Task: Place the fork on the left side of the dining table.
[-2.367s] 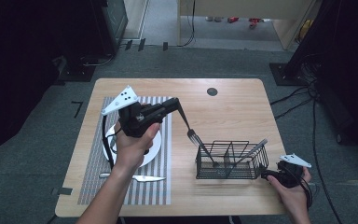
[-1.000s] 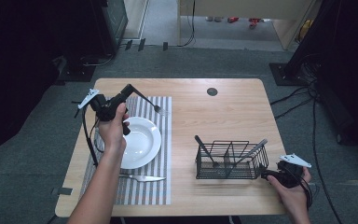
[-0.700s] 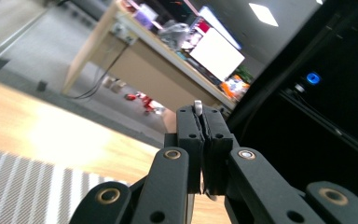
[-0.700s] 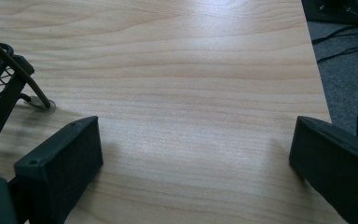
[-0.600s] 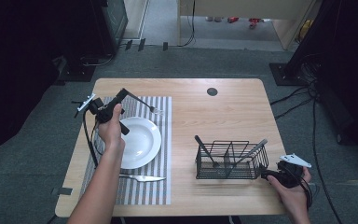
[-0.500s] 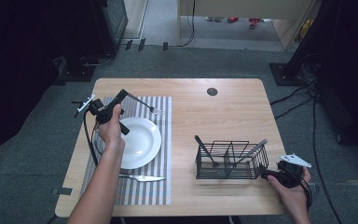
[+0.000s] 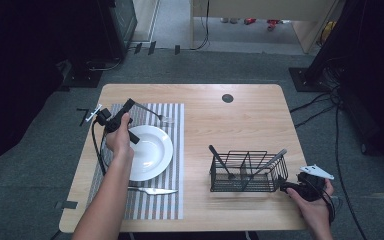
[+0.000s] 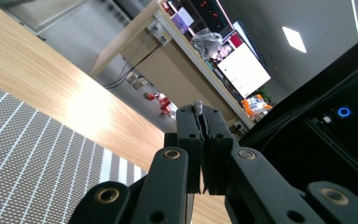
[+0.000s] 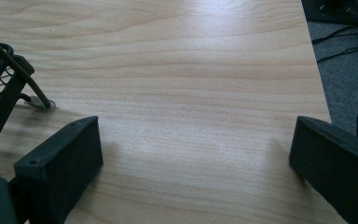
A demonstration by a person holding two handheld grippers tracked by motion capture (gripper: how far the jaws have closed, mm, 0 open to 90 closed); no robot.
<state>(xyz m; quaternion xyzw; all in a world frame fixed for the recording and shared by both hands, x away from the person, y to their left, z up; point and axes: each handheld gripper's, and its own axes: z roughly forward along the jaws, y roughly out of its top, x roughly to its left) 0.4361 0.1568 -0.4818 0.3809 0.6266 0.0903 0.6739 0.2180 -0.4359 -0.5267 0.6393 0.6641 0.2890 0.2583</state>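
Note:
My left gripper [image 7: 129, 104] hangs over the far part of the striped placemat [image 7: 176, 150], shut on the handle of a silver fork [image 7: 156, 114]. The fork's tines point right and lie near the mat's far right corner. In the left gripper view the jaws of my left gripper [image 8: 203, 122] are pressed together, and the fork's handle end [image 8: 197, 106] sticks out between them. A white plate [image 7: 149, 152] sits on the mat, with a knife [image 7: 153, 190] in front of it. My right gripper [image 7: 287, 186] rests open on the table beside the black wire basket [image 7: 248, 172]; between its jaws [image 9: 196, 154] there is bare wood.
The basket holds a dark-handled utensil [image 7: 217, 155] and a silver one [image 7: 275, 159]. A corner of the basket [image 9: 2, 79] stands just left of my right gripper. The wooden table [image 7: 240, 120] has a round black grommet [image 7: 227, 98] at the back. Cables lie on the floor to the right.
My left gripper has carried the fork from near the basket leftward across the plate to the mat's far side. In the last half second it has hardly shifted. The right gripper has stayed still.

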